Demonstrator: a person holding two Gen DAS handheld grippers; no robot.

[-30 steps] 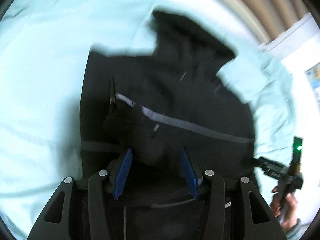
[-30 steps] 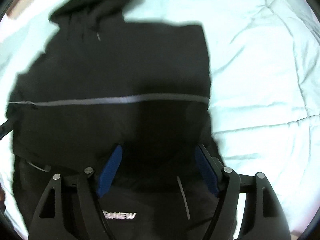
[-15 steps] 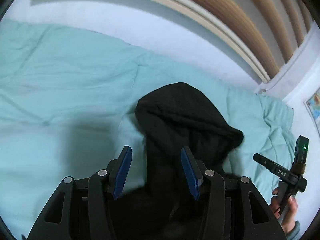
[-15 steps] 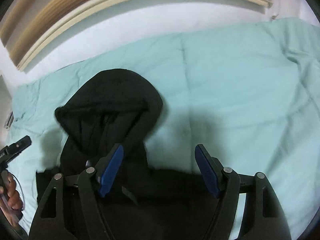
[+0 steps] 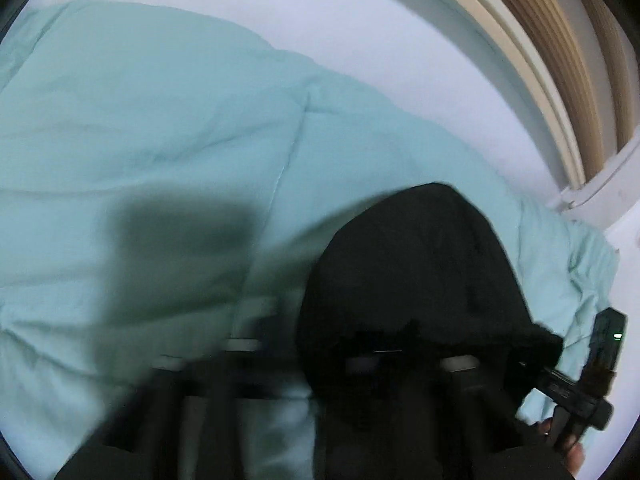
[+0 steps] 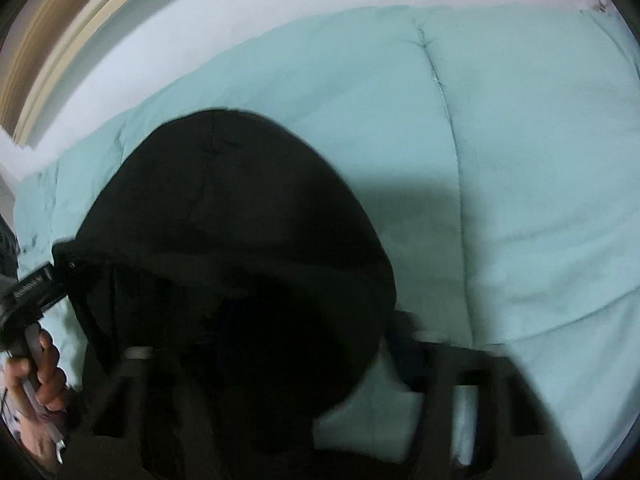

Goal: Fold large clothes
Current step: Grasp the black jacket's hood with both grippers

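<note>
Two grippers have just been closing at the hood (image 6: 232,216) of the black hoodie (image 5: 416,280), one at each side of its opening. We judge the fold well under way: only the hood and a strip of collar show, so the body seems already gathered below our view, and the hood is what is left to turn down. Our left gripper (image 6: 30,292) has its jaws together on the hood's rim, as the right view shows it biting the corner there. Our right gripper (image 5: 560,384) reaches the opposite corner; its tips vanish into dark cloth, so we cannot tell from the frames whether the pads truly press it. Each wrist's own fingers are blurred and buried under fabric.

We see the hoodie lying on a pale teal quilt (image 5: 160,120) near its far edge, beside a white wall (image 5: 360,40). Its hood lies domed and rounded, matte black, with a centre seam running over the crown and a soft, thick drape.
</note>
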